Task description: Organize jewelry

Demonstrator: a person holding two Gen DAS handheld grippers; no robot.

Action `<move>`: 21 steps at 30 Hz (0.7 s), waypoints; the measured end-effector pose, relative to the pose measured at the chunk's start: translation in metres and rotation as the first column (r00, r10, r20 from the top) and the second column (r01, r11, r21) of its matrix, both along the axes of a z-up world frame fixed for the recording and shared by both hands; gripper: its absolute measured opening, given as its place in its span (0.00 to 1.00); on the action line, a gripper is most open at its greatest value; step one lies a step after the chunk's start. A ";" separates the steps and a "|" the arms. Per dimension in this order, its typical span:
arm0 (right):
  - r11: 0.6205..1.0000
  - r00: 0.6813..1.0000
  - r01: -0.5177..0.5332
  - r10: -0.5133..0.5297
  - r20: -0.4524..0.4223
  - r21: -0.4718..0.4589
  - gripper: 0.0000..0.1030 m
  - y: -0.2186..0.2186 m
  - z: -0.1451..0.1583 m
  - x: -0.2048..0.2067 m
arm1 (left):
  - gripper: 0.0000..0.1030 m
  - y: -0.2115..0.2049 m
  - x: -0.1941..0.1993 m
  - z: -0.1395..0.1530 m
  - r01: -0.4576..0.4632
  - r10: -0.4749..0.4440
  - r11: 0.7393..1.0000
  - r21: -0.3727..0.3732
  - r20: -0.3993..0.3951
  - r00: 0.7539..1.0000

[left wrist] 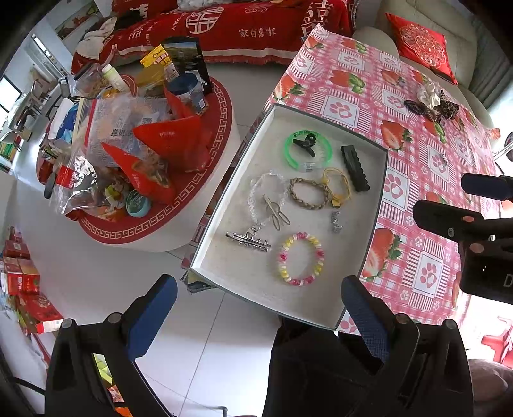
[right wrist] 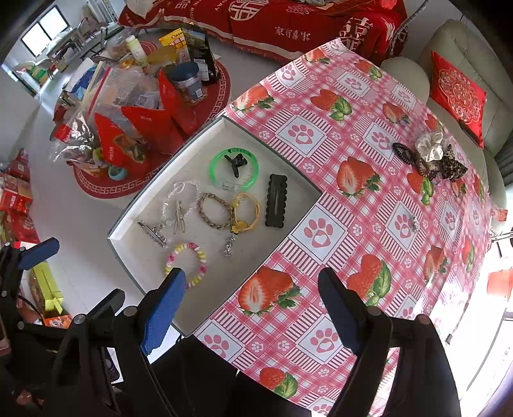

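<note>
A shallow white tray (left wrist: 383, 179) (right wrist: 128, 224) lies at the table's near left corner. It holds a green ring (left wrist: 290, 154) (right wrist: 214, 170), a black clip (left wrist: 354, 173) (right wrist: 275, 205), braided, yellow and clear bracelets, silver clips, a small charm and a pastel bead bracelet (left wrist: 301, 258) (right wrist: 187, 261). Hair scrunchies (left wrist: 429, 101) (right wrist: 429, 157) and a small silver piece (right wrist: 413, 223) lie loose on the cloth at the far right. My left gripper (left wrist: 259, 301) is open and empty above the tray's near edge. My right gripper (right wrist: 253, 288) is open and empty over the tray's near right corner.
The table has a pink strawberry cloth (left wrist: 416, 199) (right wrist: 352, 112). A round side table (left wrist: 160, 231) (right wrist: 96, 189) piled with snack bags and jars stands to the left. A red sofa (left wrist: 256, 29) (right wrist: 288, 25) is behind, and a red cushion (right wrist: 458, 96) lies at the right.
</note>
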State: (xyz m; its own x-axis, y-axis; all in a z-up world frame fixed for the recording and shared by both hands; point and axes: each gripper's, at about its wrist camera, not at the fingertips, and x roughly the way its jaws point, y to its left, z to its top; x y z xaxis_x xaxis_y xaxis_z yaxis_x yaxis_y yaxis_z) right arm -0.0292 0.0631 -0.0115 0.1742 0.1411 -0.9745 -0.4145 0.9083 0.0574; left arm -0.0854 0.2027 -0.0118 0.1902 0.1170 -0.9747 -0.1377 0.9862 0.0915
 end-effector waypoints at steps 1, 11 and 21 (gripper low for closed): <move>1.000 1.000 0.001 -0.001 0.001 0.001 0.84 0.000 0.000 0.000 | 1.00 0.000 0.000 0.000 0.001 -0.001 1.000 0.001 0.001 1.000; 1.000 1.000 0.000 0.000 0.000 0.000 0.84 0.001 -0.001 0.001 | 1.00 0.002 0.002 -0.002 0.015 -0.015 1.000 -0.002 -0.008 1.000; 1.000 1.000 0.000 0.000 0.002 0.000 0.84 0.003 0.001 -0.001 | 1.00 0.002 0.000 -0.003 0.020 -0.020 1.000 0.000 -0.009 1.000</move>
State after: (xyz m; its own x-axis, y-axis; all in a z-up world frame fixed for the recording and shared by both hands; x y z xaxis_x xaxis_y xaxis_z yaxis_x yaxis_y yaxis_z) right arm -0.0297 0.0658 -0.0107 0.1758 0.1413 -0.9742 -0.4149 0.9081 0.0568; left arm -0.0853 0.2047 -0.0149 0.1833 0.1137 -0.9765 -0.1170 0.9888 0.0932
